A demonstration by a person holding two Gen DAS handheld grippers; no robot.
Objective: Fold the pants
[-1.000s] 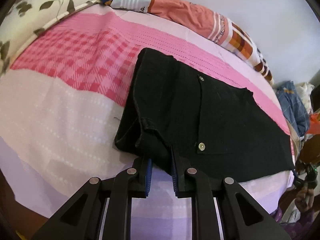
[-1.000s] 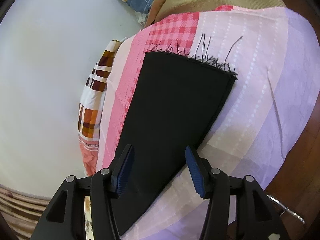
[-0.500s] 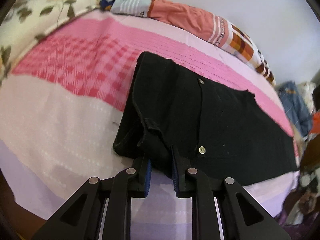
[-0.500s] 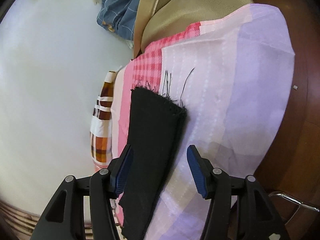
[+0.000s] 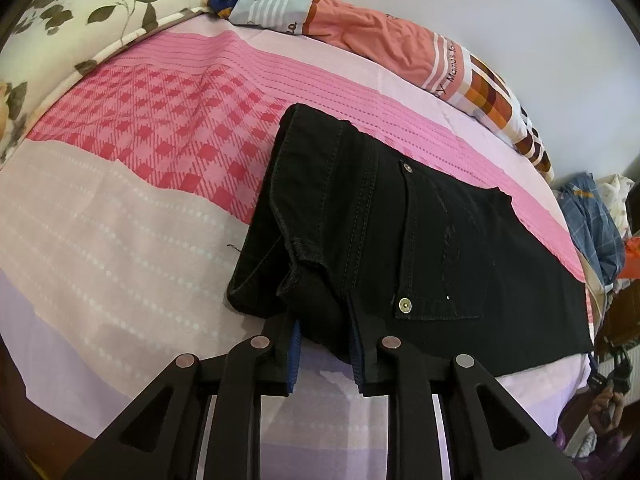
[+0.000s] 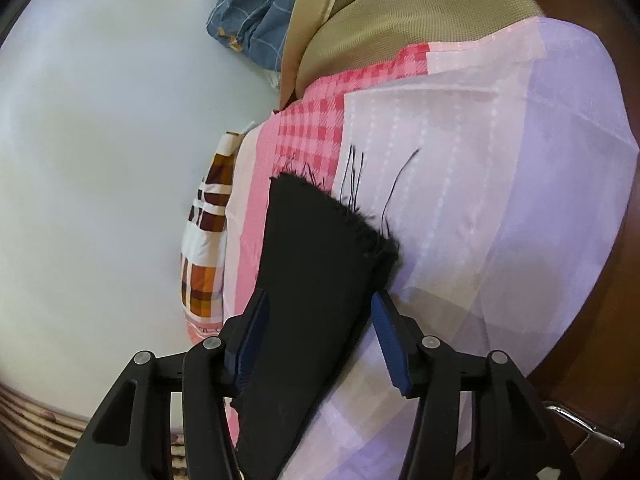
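Black pants [image 5: 420,240] lie folded lengthwise on a pink and lilac bed sheet [image 5: 120,220], back pocket up, waist towards me. My left gripper [image 5: 324,340] is shut on the waistband corner at the near edge. In the right wrist view the frayed leg end [image 6: 320,248] of the pants lies on the sheet [image 6: 500,200]. My right gripper [image 6: 320,336] is open, its blue pads on either side of the leg, above the cloth.
A floral pillow [image 5: 72,12] lies at the far left, a rolled orange and checked blanket [image 5: 400,52] along the wall. Blue checked clothes [image 6: 256,8] and a tan cushion [image 6: 400,20] sit beyond the leg end. The wooden bed edge [image 6: 600,300] is at right.
My right gripper has moved along the leg towards its frayed end, staying open. My left gripper keeps its hold on the waistband and has hardly moved.
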